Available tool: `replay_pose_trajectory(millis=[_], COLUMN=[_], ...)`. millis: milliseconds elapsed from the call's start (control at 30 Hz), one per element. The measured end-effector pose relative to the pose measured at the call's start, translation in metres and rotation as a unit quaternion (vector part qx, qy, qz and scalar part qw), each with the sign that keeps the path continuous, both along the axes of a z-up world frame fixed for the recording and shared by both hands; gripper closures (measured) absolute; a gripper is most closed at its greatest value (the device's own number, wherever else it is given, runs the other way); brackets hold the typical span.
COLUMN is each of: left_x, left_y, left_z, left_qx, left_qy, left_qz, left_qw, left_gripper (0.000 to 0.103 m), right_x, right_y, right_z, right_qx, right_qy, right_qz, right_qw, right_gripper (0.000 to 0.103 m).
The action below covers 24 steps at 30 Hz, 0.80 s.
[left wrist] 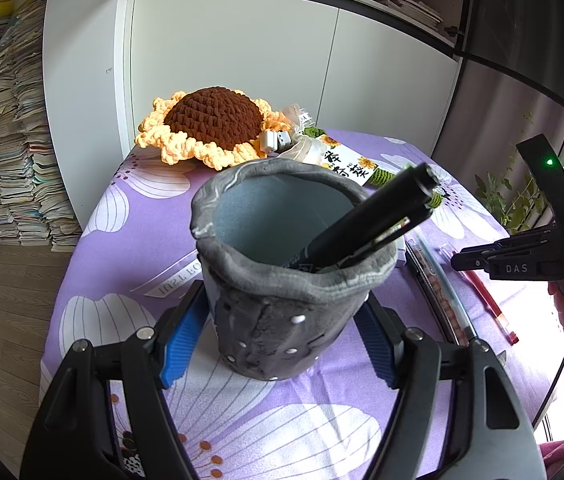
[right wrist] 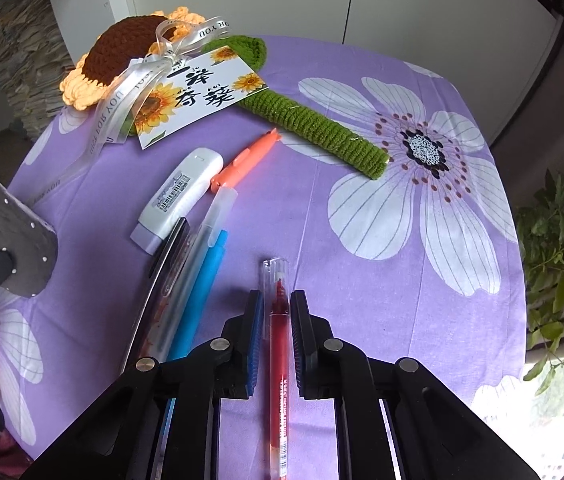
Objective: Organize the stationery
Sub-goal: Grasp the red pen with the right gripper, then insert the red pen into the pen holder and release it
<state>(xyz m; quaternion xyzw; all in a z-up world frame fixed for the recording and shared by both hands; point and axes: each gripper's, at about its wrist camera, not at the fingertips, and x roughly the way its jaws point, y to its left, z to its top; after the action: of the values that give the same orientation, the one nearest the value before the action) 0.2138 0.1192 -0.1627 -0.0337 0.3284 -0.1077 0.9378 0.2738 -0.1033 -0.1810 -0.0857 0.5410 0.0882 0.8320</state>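
The grey pen holder (left wrist: 282, 276), with a black pen (left wrist: 366, 224) inside, is clamped by the left gripper (left wrist: 282, 340). Beside the holder, on the purple cloth (right wrist: 362, 208), a red pen (right wrist: 279, 332) is pinched between the right gripper (right wrist: 275, 328) fingers.

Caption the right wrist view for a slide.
Right gripper shut on a red clear-capped pen lying on the purple floral tablecloth.

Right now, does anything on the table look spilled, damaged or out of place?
Nothing spilled or broken. The grey cup has a saggy, uneven rim, and the black pen inside leans against it. The left gripper steadies the cup; the right gripper is shut on the red pen.
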Motion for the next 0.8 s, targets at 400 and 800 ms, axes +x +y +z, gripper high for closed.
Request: replay_pose_trajectory(millis=[400, 800], left_x=[0.000, 0.000], left_y=[0.000, 0.000], left_z=[0.000, 0.000], left_qx=[0.000, 0.000], left_qy=[0.000, 0.000], left_qz=[0.000, 0.000], left_qw=[1.0000, 1.0000], left_gripper=[0.032, 0.032], right_x=[0.015, -0.017], right_y=[0.011, 0.009], right_z=[-0.002, 0.070], right_qx=[-0.018, 0.032], right_qy=[0.005, -0.081], right_qz=[0.020, 0.029], right_qw=[1.000, 0.996], right_gripper=[0.089, 0.089])
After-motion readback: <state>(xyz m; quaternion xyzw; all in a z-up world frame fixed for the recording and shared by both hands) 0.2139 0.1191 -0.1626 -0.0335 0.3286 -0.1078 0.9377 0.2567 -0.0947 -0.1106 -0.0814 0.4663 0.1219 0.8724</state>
